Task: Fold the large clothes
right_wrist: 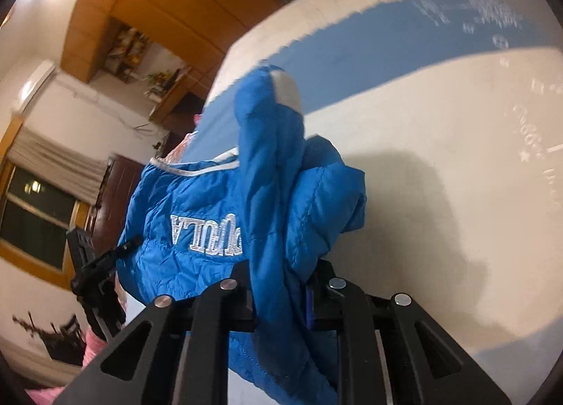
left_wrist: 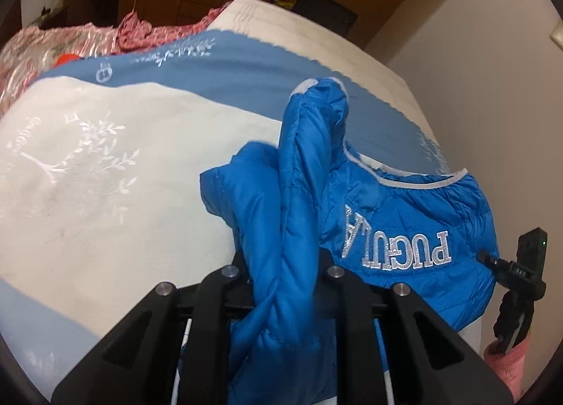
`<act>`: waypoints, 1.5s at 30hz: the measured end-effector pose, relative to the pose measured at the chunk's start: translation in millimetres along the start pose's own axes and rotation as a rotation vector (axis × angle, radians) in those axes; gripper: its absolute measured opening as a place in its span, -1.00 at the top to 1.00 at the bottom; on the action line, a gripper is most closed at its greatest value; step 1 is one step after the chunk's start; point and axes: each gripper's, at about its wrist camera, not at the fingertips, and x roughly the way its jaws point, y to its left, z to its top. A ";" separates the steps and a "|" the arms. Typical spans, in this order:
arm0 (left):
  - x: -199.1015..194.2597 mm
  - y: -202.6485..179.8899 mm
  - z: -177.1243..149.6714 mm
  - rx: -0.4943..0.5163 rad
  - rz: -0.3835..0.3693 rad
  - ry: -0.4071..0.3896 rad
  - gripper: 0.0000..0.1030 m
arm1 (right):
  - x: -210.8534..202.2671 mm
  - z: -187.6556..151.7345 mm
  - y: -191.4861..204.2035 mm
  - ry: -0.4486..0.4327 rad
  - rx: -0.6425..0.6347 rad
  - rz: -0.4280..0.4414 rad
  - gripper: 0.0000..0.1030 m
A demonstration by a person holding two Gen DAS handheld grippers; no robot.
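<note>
Item: blue puffer jacket [left_wrist: 404,229], lower centre, pinched in my L gripper [left_wrist: 281,274] & R gripper [right_wrist: 281,285], both clamped on bunched fabric; risk: slick shell slips, sleeve [left_wrist: 313,116] flops, fold skews.

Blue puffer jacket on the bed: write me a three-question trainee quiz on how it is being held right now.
1. True or false: the blue puffer jacket lies flat and spread out on the bed cover.
2. Multiple choice: what is the left gripper doing? A) hanging open over the bed cover; B) shut on a bunched fold of the jacket; C) gripping the pink bedding.
3. Fill in: the right gripper is shut on the ____.

Key: 1 false, it is bunched up and held by both grippers; 2 B; 3 jacket.
</note>
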 end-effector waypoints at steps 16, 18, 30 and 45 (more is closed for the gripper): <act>-110.2 22.9 -132.3 0.033 0.042 0.057 0.68 | -32.7 -95.6 14.2 0.063 -0.022 -0.001 0.67; -100.2 36.7 -150.3 0.021 0.075 0.083 0.65 | -21.9 -102.7 7.9 0.081 -0.002 -0.020 0.67; -42.0 83.4 -202.2 0.047 0.163 0.141 0.20 | 60.2 -98.1 -57.3 0.161 0.116 -0.211 0.52; -60.9 96.1 -192.1 -0.010 0.142 0.135 0.05 | 46.0 -76.3 -58.3 0.060 0.174 -0.286 0.17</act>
